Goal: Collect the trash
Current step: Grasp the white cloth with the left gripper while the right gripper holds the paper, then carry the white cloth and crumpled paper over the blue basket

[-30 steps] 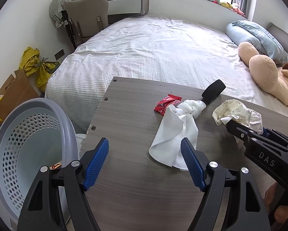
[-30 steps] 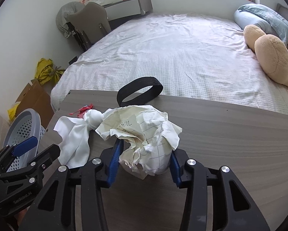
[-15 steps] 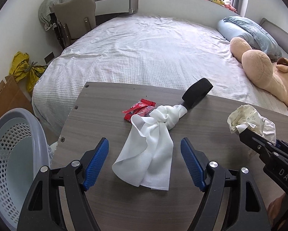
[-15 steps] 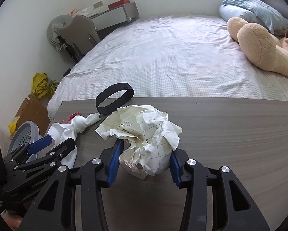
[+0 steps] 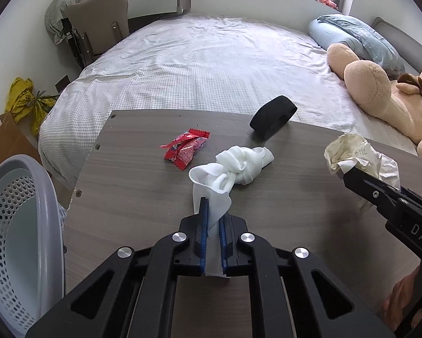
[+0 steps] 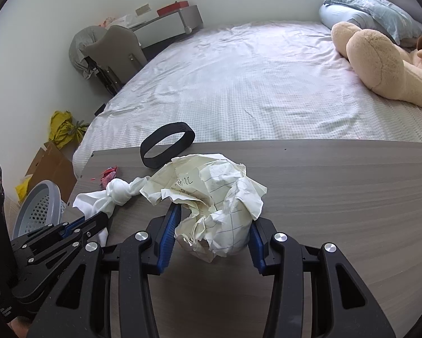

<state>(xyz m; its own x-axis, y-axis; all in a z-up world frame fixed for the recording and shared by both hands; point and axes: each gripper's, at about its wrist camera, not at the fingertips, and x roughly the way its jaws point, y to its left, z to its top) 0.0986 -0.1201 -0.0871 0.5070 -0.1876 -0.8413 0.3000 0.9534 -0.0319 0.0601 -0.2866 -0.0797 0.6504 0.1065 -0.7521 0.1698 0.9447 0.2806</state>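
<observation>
A white knotted cloth [image 5: 239, 166] lies mid-table. My left gripper [image 5: 212, 214] has its jaws closing tight on the cloth's near end, and the blue pads press the fabric between them. A red snack wrapper [image 5: 187, 148] lies just left of the knot, and a black band [image 5: 273, 117] sits near the far edge. My right gripper [image 6: 215, 222] is shut on a crumpled lined paper ball [image 6: 211, 191], held just above the table on the right. In the right wrist view the left gripper [image 6: 98, 219] shows at lower left, on the cloth [image 6: 118, 194].
A grey perforated basket [image 5: 19, 225] stands off the wooden table's [image 5: 126, 197] left edge. Past the table's far edge lies a bed [image 5: 211, 64] with a teddy bear [image 5: 380, 90] at the right. A chair [image 5: 98, 19] and cardboard [image 5: 2, 140] stand at the left wall.
The left gripper's jaws went from wide open to shut on the near end of the white cloth. The right gripper kept its grip on the paper ball.
</observation>
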